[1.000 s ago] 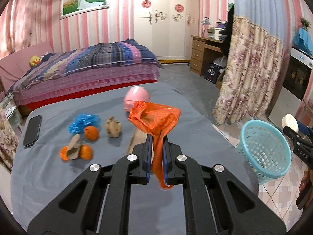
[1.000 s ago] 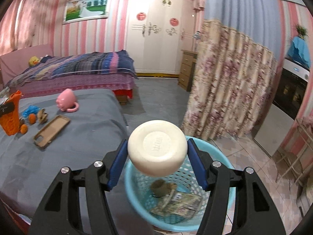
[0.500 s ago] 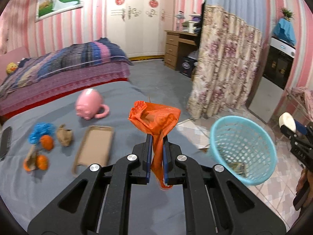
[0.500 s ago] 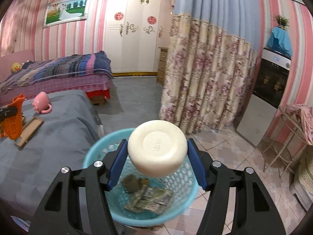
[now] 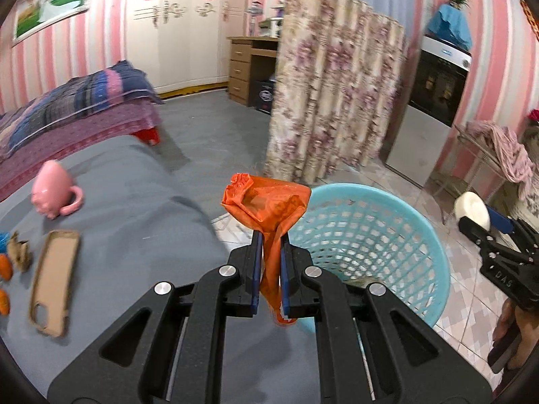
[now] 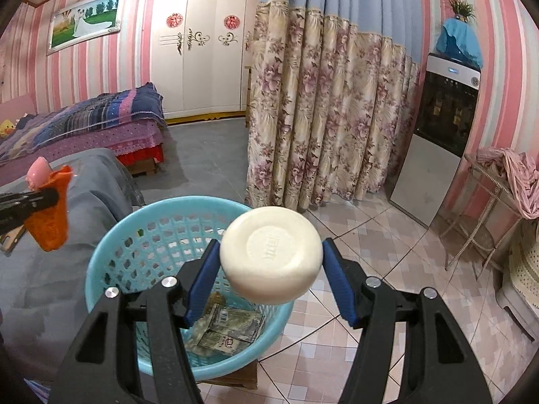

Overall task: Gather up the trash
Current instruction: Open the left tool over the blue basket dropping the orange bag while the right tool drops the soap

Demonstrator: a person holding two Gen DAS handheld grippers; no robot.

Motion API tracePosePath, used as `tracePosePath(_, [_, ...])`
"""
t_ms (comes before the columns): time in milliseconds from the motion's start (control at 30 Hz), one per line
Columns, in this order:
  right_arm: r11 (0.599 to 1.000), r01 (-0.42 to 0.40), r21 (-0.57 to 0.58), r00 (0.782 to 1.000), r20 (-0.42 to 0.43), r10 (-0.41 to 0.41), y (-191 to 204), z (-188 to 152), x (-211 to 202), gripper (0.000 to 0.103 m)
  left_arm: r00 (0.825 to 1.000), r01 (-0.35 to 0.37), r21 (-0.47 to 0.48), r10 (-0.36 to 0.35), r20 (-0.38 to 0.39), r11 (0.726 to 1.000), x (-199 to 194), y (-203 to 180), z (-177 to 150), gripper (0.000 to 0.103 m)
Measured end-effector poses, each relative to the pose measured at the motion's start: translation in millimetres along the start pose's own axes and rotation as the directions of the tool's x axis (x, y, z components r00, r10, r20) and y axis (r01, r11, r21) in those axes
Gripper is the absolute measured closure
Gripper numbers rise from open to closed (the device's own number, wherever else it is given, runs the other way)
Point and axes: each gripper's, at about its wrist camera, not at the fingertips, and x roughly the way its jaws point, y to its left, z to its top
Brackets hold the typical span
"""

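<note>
Pink-striped walls (image 6: 111, 64), white wardrobe (image 6: 202, 47) ahead, floral curtain (image 6: 323, 121) right of it, quilted bed (image 6: 84, 124) far left, tiled floor (image 6: 387, 242) below.

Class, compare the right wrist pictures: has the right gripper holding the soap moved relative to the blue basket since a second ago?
Yes. The right gripper with the white soap has moved further over the blue basket, away from the grey table.

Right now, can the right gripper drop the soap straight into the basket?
Probably yes. The right gripper holds the soap over the open basket; nothing lies between. The left gripper with the orange bag is off to the side.
</note>
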Motion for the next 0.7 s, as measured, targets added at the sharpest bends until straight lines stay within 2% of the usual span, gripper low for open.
tracePosePath(233, [1.0,0.017,0.019,1.0,-0.008,-0.017,-11.7,-3.4,8.9,0.042,0.997,0.07,0.074,-0.068,-0.025,0.995,27.6,-44.6,5.1,0.095])
tracePosePath(333, [0.999,0.022,0.024,1.0,-0.014,-0.022,-15.1,-4.9,11.3,0.042,0.995,0.091,0.077,-0.088,-0.039,0.993,34.3,-50.6,9.3,0.091])
tracePosePath(367, [0.999,0.023,0.024,1.0,-0.015,-0.023,-15.5,-4.4,12.0,0.042,0.995,0.087,0.082,-0.084,-0.046,0.993,36.7,-51.2,10.3,0.08])
tracePosePath(400, [0.999,0.025,0.022,1.0,-0.016,-0.025,-16.2,-5.5,12.8,0.042,0.996,0.081,0.085,-0.077,-0.048,0.993,38.1,-51.1,11.2,0.064])
tracePosePath(433, [0.999,0.026,0.022,1.0,-0.018,-0.026,-15.7,-6.3,13.1,0.042,0.997,0.065,0.088,-0.061,-0.045,0.994,39.7,-50.1,11.7,0.055])
tracePosePath(467, [0.999,0.027,0.021,0.999,-0.019,-0.026,-13.5,-7.5,13.0,0.042,0.998,0.049,0.089,-0.045,-0.047,0.995,40.5,-47.5,12.6,0.038])
tracePosePath(500, [0.999,0.027,0.02,0.999,-0.02,-0.027,-14.0,-7.6,13.7,0.042,0.998,0.044,0.089,-0.039,-0.05,0.995,40.9,-45.3,12.7,0.034])
tracePosePath(567, [0.999,0.028,0.019,0.999,-0.023,-0.028,-13.6,-8.3,14.6,0.042,0.998,0.039,0.084,-0.035,-0.055,0.996,41.2,-38.2,13.5,0.033])
tracePosePath(633, [0.999,0.027,0.021,0.999,-0.029,-0.026,-12.1,-10.4,15.4,0.042,0.999,0.012,0.079,-0.008,-0.053,0.997,38.3,-29.9,14.1,0.028])
tracePosePath(700, [1.0,0.025,0.017,0.999,-0.034,-0.025,-8.9,-11.8,16.7,0.042,0.999,-0.028,0.066,0.03,-0.021,0.997,30.1,-19.4,14.2,0.016])
